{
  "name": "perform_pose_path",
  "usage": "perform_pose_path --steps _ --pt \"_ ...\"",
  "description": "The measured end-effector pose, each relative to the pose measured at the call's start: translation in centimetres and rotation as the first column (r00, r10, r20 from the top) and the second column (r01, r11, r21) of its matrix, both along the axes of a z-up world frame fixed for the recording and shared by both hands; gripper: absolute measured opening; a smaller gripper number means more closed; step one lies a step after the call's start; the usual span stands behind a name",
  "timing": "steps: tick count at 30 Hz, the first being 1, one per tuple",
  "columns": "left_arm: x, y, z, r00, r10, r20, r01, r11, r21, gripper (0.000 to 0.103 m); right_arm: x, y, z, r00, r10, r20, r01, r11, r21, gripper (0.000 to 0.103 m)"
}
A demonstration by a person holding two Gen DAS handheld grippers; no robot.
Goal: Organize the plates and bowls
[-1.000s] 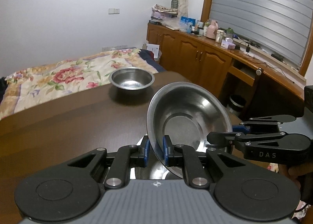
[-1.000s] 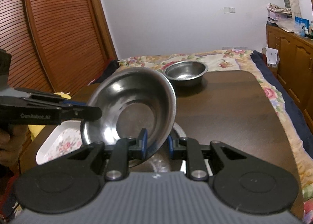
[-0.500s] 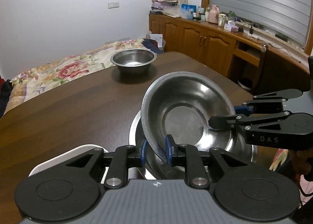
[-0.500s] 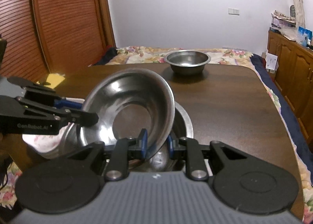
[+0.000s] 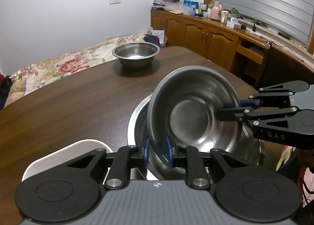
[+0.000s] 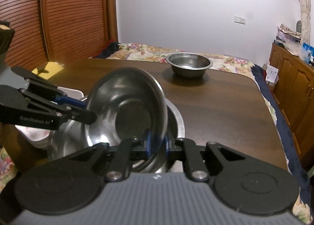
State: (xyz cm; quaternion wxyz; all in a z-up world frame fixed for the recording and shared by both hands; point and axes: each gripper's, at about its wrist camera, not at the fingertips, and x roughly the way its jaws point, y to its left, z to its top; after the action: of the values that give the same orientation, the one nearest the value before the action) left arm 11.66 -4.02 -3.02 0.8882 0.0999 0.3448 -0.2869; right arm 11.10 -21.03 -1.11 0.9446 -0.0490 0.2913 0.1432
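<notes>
The bowl point(image 5: 193, 111) is thin stainless steel: light, stiff and slick, so the rim is the sensible place to hold it, and that is where both grippers have it. The left gripper point(image 5: 158, 151) has its jaws clamped on the near rim, one blue pad inside and one outside, and the right gripper point(image 6: 157, 143) pinches the opposite rim the same way. The bowl hangs tilted between them, its lower edge inside a larger steel basin point(image 5: 141, 113) on the desk point(image 5: 68, 107) (whether the metal is already touching there I cannot tell). Steel on steel will likely slide and ring, so a tilted bowl could skid once let go; lowering it flat first seems wise. A second bowl point(image 5: 136, 54) sits alone at the far end of the desk, well apart. A white tray point(image 5: 64, 152) lies just beside the basin. The desk is dark polished wood, hard and smooth. Beyond it are a bed point(image 5: 58, 63) with a floral cover, wooden cabinets point(image 5: 206, 38) and a slatted door point(image 6: 68, 14).
</notes>
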Motion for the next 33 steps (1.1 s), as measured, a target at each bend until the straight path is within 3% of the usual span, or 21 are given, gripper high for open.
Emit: perform_pose_path --steps 27,33 --pt "-1.0 0.9 0.6 0.998 0.050 0.024 -0.048 0.996 -0.071 0.021 1.0 1.2 -0.1 0.999 0.037 -0.008 -0.038 0.996 -0.085 0.015" --pt "-1.0 1.1 1.1 0.998 0.056 0.034 -0.053 0.995 -0.081 0.021 1.2 0.6 0.0 1.000 0.010 0.004 -0.010 1.000 -0.016 0.015"
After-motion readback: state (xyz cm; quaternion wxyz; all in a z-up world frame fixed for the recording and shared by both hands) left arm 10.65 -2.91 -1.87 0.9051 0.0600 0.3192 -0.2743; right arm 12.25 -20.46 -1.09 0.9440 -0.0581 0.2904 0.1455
